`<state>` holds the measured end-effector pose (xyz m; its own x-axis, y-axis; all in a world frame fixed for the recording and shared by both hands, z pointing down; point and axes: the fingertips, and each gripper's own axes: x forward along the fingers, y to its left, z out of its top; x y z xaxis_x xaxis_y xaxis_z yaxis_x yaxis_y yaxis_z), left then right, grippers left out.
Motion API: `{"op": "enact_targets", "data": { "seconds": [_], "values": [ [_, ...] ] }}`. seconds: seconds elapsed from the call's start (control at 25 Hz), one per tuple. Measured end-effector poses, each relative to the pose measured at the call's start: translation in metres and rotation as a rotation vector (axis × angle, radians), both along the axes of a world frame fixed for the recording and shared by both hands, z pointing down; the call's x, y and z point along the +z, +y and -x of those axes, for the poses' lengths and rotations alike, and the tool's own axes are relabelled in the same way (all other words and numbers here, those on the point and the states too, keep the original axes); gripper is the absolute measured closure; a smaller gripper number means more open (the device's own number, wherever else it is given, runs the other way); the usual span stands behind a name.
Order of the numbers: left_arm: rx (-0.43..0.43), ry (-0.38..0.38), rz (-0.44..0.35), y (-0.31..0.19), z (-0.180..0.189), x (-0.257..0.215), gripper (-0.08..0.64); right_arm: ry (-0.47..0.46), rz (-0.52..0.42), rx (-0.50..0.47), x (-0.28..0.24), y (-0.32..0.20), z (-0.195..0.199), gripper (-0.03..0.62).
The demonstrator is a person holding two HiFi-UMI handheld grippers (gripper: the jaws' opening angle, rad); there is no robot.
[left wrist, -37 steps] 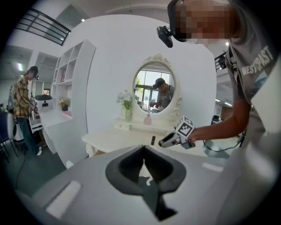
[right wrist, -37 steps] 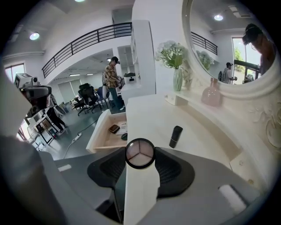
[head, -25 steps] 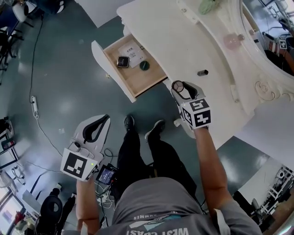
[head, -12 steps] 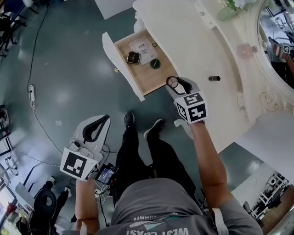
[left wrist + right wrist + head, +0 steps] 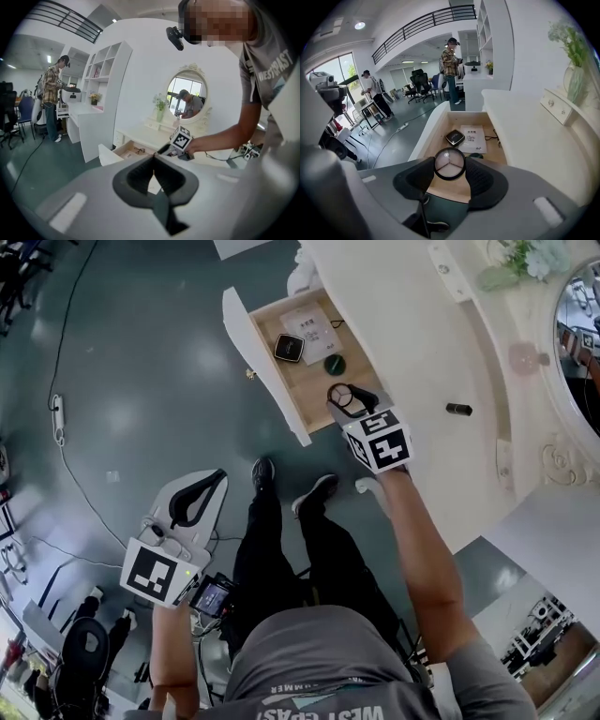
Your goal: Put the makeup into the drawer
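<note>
My right gripper (image 5: 343, 397) is shut on a round clear-lidded makeup compact (image 5: 449, 163) and hangs over the near end of the open wooden drawer (image 5: 307, 392). The drawer holds a black square compact (image 5: 289, 348), a printed paper sheet (image 5: 317, 322) and a small dark green round piece (image 5: 335, 364). A short black makeup tube (image 5: 458, 409) lies on the white dressing table (image 5: 412, 334). My left gripper (image 5: 217, 476) hangs low at the left above the floor, shut with its tips touching and nothing between them.
The drawer's white front panel (image 5: 255, 357) juts out toward the floor. A round mirror (image 5: 579, 343), a pink ornament (image 5: 522, 358) and a plant (image 5: 525, 257) stand at the table's back. The person's shoes (image 5: 264, 491) are below the drawer. A power strip (image 5: 57, 409) lies on the floor.
My right gripper has carried the round compact from beside the table's edge to above the drawer's near end. The left gripper has hardly shifted in the picture.
</note>
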<state>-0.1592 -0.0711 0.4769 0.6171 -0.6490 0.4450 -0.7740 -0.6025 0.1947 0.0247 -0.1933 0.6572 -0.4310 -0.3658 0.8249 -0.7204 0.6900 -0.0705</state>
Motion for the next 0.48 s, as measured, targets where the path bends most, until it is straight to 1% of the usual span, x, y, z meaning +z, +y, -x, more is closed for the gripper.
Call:
{"op": "enact_targets", "data": {
  "seconds": [0.48],
  "values": [
    [-0.026,0.021,0.031,-0.018,0.031,0.023,0.557,0.083,0.104,-0.084,0.064,-0.018,0.04,0.377]
  ]
}}
